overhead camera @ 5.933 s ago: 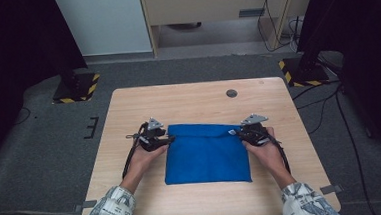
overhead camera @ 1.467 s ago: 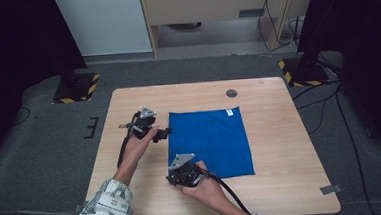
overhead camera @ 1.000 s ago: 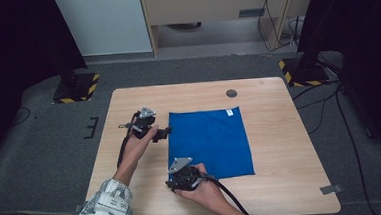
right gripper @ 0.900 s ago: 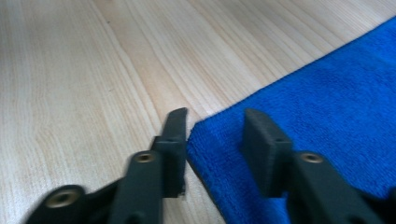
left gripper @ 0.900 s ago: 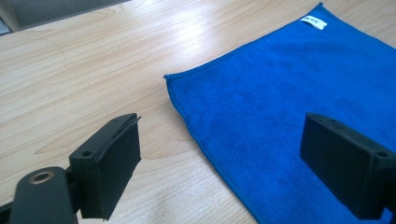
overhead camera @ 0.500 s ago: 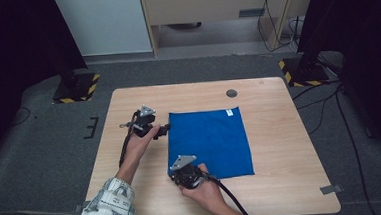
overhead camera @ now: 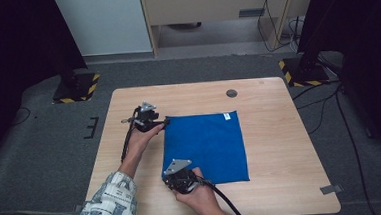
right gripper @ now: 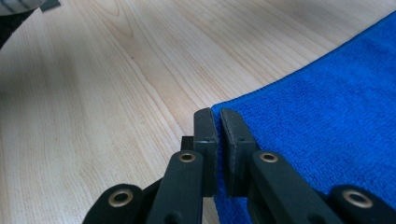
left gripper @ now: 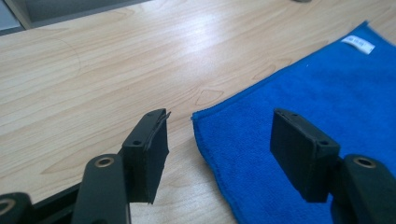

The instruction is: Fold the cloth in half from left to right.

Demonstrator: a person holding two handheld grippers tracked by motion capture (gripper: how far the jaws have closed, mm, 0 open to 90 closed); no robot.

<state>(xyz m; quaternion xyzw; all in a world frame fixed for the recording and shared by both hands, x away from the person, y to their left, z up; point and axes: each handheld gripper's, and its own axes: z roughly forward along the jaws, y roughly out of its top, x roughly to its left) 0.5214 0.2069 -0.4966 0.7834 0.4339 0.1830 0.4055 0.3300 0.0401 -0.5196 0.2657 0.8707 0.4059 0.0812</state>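
Pinching the near left corner of the blue cloth (overhead camera: 204, 146), the right gripper (right gripper: 218, 122) is holding its jaws nearly closed on the hem. Hovering wide apart at the far left corner, the left gripper (left gripper: 219, 140) is straddling the edge. The cloth is lying flat on the wooden table (overhead camera: 280, 132), its white tag (overhead camera: 226, 116) showing at the far right corner.

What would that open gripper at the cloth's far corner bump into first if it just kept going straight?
Probably the blue cloth: its corner lies just ahead between the left gripper's open jaws. Slid lower, it would meet the wooden table under it; depth is hard to judge.
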